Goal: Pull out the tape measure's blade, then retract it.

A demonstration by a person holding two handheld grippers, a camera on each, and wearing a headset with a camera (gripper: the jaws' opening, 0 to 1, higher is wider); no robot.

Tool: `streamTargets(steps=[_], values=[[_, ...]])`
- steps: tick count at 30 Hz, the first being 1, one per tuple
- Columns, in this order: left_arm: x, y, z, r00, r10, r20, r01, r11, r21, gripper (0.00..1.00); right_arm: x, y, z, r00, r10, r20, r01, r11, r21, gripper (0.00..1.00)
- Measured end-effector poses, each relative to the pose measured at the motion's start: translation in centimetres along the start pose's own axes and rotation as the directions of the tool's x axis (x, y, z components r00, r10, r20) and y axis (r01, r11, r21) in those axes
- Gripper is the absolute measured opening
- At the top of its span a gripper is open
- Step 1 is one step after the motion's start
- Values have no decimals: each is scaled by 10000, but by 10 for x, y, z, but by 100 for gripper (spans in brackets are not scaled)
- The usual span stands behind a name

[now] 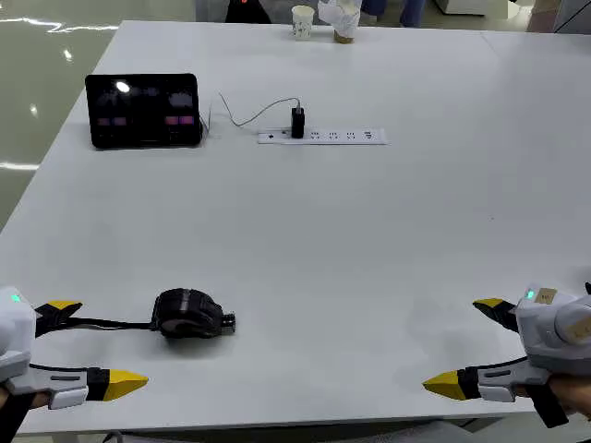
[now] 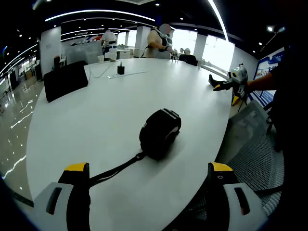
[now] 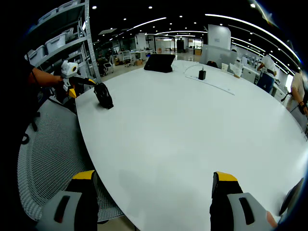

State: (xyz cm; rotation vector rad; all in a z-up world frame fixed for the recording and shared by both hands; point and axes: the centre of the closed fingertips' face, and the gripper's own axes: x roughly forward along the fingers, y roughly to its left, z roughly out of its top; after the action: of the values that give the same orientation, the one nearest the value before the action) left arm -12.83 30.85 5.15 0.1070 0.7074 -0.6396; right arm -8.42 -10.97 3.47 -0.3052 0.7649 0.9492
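The tape measure's (image 1: 189,314) strap (image 1: 111,324) runs to the left gripper (image 1: 109,341), where its end is lost against the upper of the two jaws. The head view's edges cut off the bodies of that gripper and the right gripper (image 1: 454,343). The screen of the tablet (image 1: 144,110) on the bench (image 1: 369,240) is too blurred to read.

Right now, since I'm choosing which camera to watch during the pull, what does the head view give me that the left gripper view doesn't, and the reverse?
The head view adds the tablet's lit screen and a look from above at the open left gripper, with the strap running to one jaw. The left gripper view adds people standing beyond the table and a mesh chair seat. Both share the tape measure, no blade drawn out, lying on the white table, the power strip and the open right gripper.
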Motion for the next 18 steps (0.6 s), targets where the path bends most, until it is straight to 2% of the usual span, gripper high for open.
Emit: streamTargets(steps=[4, 12, 18], values=[[-1, -1, 0, 10000, -15, -8, 15, 10000, 40, 99, 0, 5, -6, 9997, 56, -245, -62, 9997, -227, 99], [0, -2, -6, 10000, 6, -47, -6, 10000, -59, 99, -4, 1, -14, 9995, -67, -305, 65, 10000, -55, 99], [0, -4, -7, 9999, -34, -111, 33, 10000, -13, 99, -9, -6, -12, 9994, -335, -72, 335, 9994, -88, 99]])
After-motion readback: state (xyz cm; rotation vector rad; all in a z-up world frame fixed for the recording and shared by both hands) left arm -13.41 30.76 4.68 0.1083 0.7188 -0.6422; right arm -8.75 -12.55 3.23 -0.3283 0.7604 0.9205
